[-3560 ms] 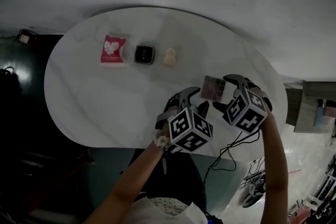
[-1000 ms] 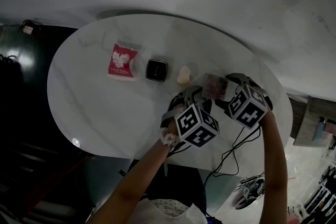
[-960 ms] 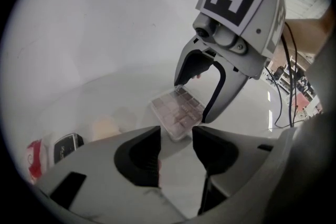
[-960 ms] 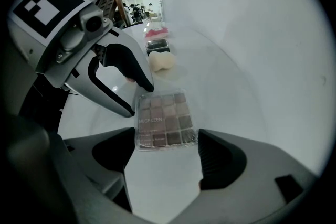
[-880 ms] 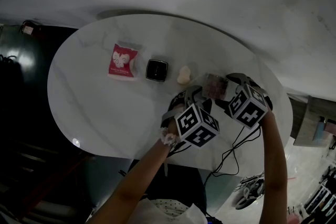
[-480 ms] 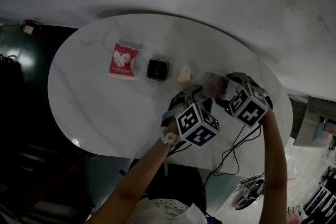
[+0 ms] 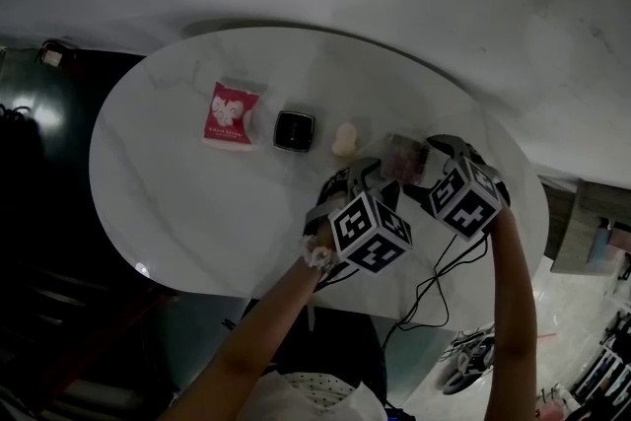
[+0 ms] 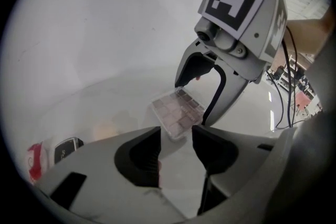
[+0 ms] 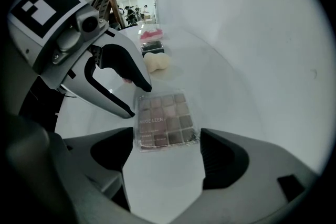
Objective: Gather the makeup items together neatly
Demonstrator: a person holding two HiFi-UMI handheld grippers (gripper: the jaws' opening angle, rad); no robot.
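Four makeup items lie on the white oval table (image 7: 177, 192): a red packet (image 7: 225, 113), a black compact (image 7: 295, 130), a beige sponge (image 7: 344, 140) and a clear eyeshadow palette (image 7: 404, 159). The palette (image 9: 165, 120) lies flat just ahead of my right gripper (image 9: 165, 149). Its jaws are opening and stand wide on either side, and the pads do not touch the palette. My left gripper (image 8: 176, 147) hovers close on the palette's near left, its jaws a little apart with nothing between them. The sponge (image 9: 157, 62) sits just beyond the palette.
The table's curved front edge (image 7: 296, 286) runs under both grippers. A black cable (image 7: 434, 286) hangs from the right gripper over that edge. Dark floor lies to the left and shelving at the far right.
Since the earliest frame the palette has come to lie much nearer the sponge. Over the last second both grippers have hardly moved.
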